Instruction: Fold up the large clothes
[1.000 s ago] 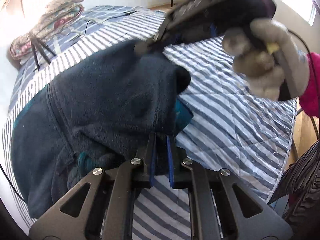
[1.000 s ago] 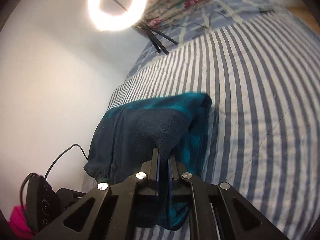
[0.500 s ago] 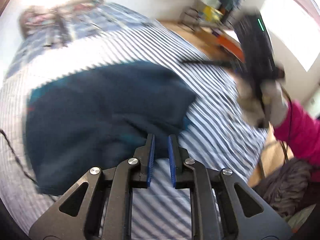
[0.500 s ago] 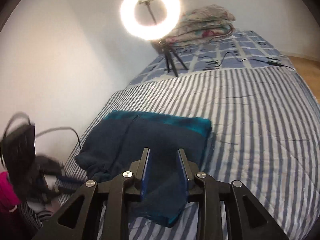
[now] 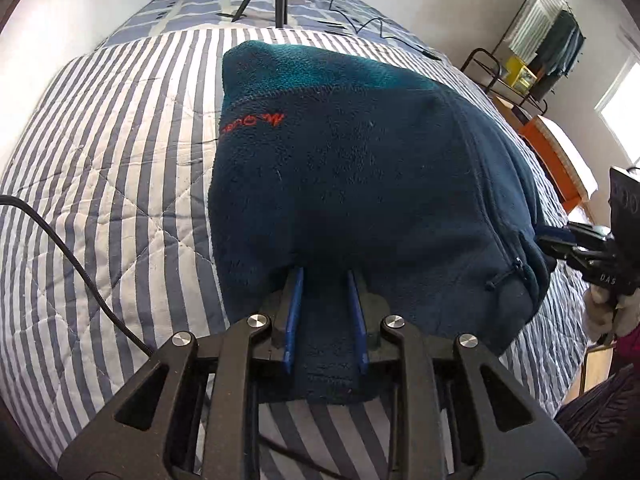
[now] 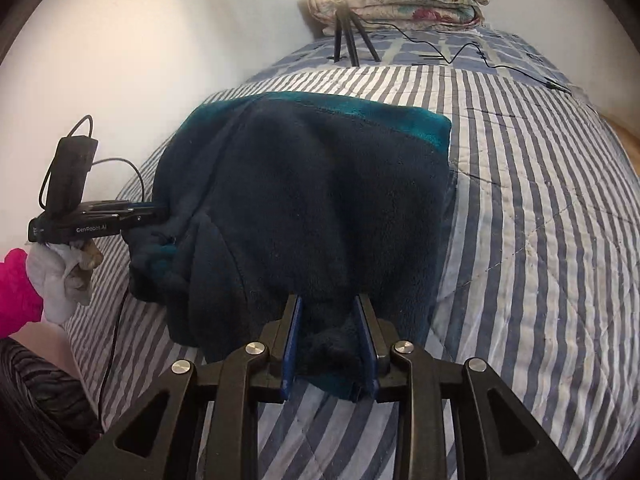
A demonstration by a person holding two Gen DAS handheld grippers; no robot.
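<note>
A dark navy fleece jacket (image 5: 360,184) with a teal band and a red logo lies folded on the striped bed; it also shows in the right wrist view (image 6: 312,208). My left gripper (image 5: 323,276) is open, its blue-padded fingers straddling the jacket's near edge, the tips tucked under a fold. My right gripper (image 6: 327,300) is open too, its fingers either side of a bunched bit of the jacket's near edge. Each gripper shows in the other's view, touching the jacket's side: the right one (image 5: 560,240) and the left one (image 6: 148,214).
The striped quilt (image 6: 540,200) covers the bed. A ring light on a tripod (image 6: 348,36), cables and folded floral bedding (image 6: 400,4) sit at the head. A rack (image 5: 520,64) and orange furniture stand beside the bed. A black cable (image 5: 80,264) crosses the quilt.
Both grippers have let go of the jacket and opened. The jacket, held up a second ago, now lies folded on the bed, and both grippers sit low at its near edge.
</note>
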